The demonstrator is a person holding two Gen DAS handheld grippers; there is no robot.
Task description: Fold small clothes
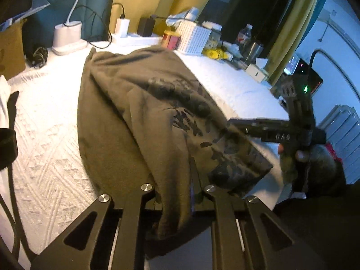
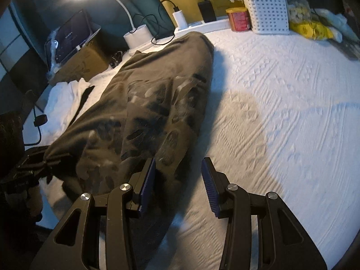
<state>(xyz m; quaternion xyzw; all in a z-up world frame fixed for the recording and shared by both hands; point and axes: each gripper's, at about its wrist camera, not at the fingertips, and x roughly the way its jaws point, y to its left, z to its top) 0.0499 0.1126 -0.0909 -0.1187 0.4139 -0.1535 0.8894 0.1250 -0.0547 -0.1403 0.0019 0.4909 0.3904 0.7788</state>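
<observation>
On the white textured bedspread (image 2: 281,94) lies the olive printed garment (image 1: 139,112), a long dark-green shirt stretched lengthwise, its far end up by the lamp base (image 1: 67,37) and the white basket (image 2: 267,11), its near end drawn toward the person. The left gripper (image 1: 195,193) has its jaws nearly together on a bunched near corner of the cloth, which drapes through them and over the frame. The right gripper (image 2: 178,180) points down at the bed with its jaws standing apart; the cloth's right edge lies under and just inside the left-hand jaw, and bare bedspread shows beneath the other. So the garment runs away from both grippers along its long axis, and the left hand already has its corner. To my eye the right one needs to shift a little toward the cloth and close on the matching near corner before any fold along that axis can begin.
</observation>
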